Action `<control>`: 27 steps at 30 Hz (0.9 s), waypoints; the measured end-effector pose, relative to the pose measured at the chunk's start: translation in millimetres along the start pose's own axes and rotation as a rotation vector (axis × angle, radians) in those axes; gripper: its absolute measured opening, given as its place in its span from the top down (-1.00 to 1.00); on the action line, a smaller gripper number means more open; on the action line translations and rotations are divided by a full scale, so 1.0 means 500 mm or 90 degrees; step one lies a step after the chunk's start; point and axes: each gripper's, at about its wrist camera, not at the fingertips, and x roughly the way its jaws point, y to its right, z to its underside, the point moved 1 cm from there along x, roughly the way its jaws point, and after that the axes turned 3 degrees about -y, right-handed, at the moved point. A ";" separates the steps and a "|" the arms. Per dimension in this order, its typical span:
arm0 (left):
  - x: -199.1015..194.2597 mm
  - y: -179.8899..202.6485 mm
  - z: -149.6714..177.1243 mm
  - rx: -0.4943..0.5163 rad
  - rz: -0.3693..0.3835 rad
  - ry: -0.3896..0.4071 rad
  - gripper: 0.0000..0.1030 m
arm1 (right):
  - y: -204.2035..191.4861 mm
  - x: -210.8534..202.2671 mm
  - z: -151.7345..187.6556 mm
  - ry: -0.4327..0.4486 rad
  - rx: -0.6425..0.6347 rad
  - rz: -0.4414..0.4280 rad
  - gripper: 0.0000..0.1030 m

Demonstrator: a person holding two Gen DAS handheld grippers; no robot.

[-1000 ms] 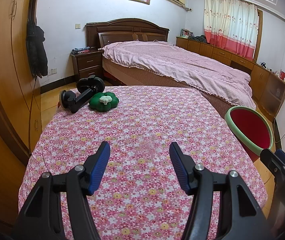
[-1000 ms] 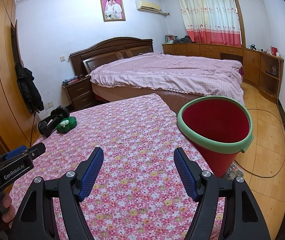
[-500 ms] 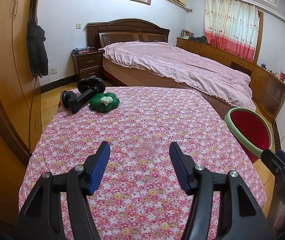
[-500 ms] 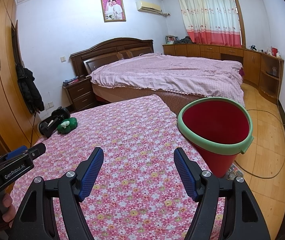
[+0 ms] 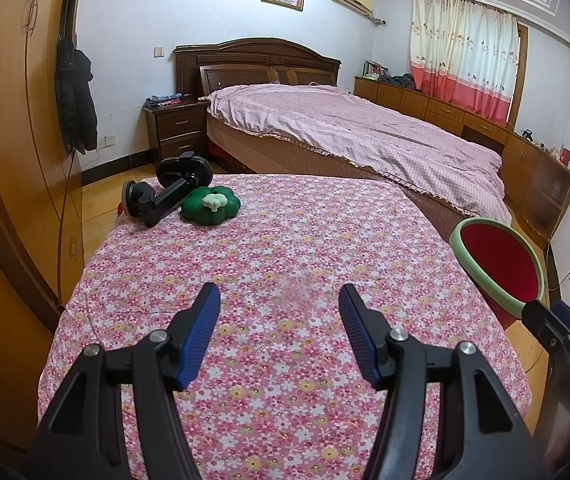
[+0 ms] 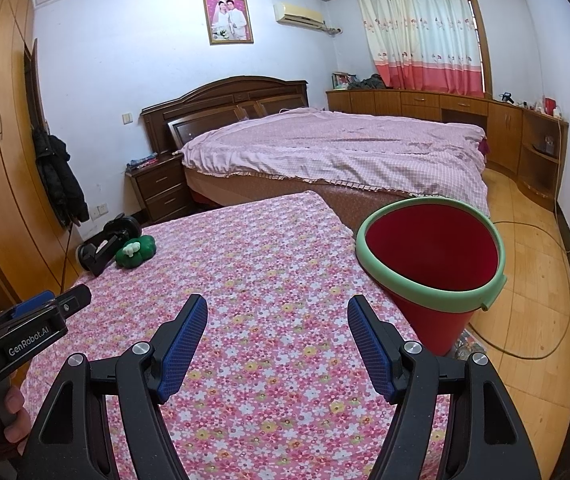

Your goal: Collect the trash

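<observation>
A green flower-shaped object with a white centre [image 5: 211, 205] lies at the far left of the floral-clothed table [image 5: 285, 264], touching a black phone mount [image 5: 165, 192]. Both also show in the right wrist view: the green object [image 6: 135, 252] and the black mount [image 6: 105, 246]. A red bin with a green rim [image 6: 431, 262] stands off the table's right edge; it shows in the left wrist view too [image 5: 499, 266]. My left gripper [image 5: 279, 304] is open and empty over the table's near middle. My right gripper [image 6: 277, 314] is open and empty near the bin.
A bed with a pink cover [image 5: 357, 132] stands beyond the table. A wooden wardrobe [image 5: 13, 128] with a hanging dark coat runs along the left. A nightstand [image 5: 177, 130] is at the back. A cable [image 6: 525, 292] lies on the floor right.
Both grippers have stayed open. The views have shifted only slightly; the green object and mount look a touch nearer in the left wrist view.
</observation>
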 end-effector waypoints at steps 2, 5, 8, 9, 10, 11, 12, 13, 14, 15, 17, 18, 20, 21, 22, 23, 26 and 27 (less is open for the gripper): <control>0.000 -0.001 0.000 -0.003 0.001 -0.001 -0.19 | 0.001 -0.001 0.000 0.001 -0.001 0.000 -0.43; -0.001 -0.002 0.001 -0.004 0.000 0.001 -0.19 | 0.001 -0.001 0.000 0.001 0.000 0.000 -0.43; -0.002 -0.002 0.001 -0.005 0.000 0.001 -0.19 | 0.001 -0.001 0.000 0.001 0.000 0.000 -0.43; -0.002 -0.002 0.001 -0.004 0.000 0.001 -0.19 | 0.001 -0.001 0.000 0.001 0.000 0.000 -0.43; -0.001 -0.002 0.001 -0.004 0.000 0.001 -0.19 | -0.001 0.000 -0.001 0.001 0.000 0.000 -0.43; -0.002 -0.001 0.001 -0.004 0.000 0.002 -0.19 | 0.000 -0.001 0.000 0.001 0.000 0.000 -0.43; -0.001 -0.003 0.001 -0.004 0.000 0.001 -0.19 | 0.001 -0.001 0.000 0.001 0.000 0.000 -0.43; -0.001 -0.003 0.001 -0.004 0.000 0.000 -0.19 | -0.001 -0.001 -0.001 0.001 -0.001 0.000 -0.43; -0.001 -0.001 0.001 -0.004 -0.001 0.000 -0.19 | 0.001 -0.001 0.000 0.001 0.000 0.000 -0.43; -0.001 -0.003 0.001 -0.004 -0.001 0.000 -0.19 | 0.001 -0.001 0.000 0.002 0.000 0.000 -0.43; -0.002 -0.002 0.001 -0.003 -0.002 0.000 -0.19 | 0.000 -0.001 0.000 0.003 0.000 -0.001 -0.43; -0.003 -0.002 0.001 -0.003 -0.002 0.000 -0.19 | 0.000 -0.001 -0.001 0.003 0.001 -0.001 -0.43; -0.004 -0.001 0.001 -0.004 -0.002 0.001 -0.19 | 0.000 -0.001 -0.002 0.002 0.003 -0.001 -0.43; -0.004 -0.002 0.001 -0.004 -0.002 0.001 -0.19 | 0.000 -0.001 -0.002 0.002 0.004 -0.001 -0.43; -0.003 -0.002 0.001 -0.005 -0.002 0.000 -0.19 | -0.001 -0.002 -0.003 0.001 0.004 -0.001 -0.43; -0.003 -0.002 0.002 -0.004 -0.002 0.000 -0.19 | 0.000 -0.003 -0.003 0.002 0.004 -0.001 -0.43; -0.003 -0.003 0.001 -0.004 -0.002 -0.001 -0.19 | 0.000 -0.002 -0.003 0.002 0.004 0.000 -0.43; -0.004 -0.003 0.002 -0.005 -0.002 -0.001 -0.19 | 0.001 -0.003 -0.003 0.002 0.004 0.000 -0.43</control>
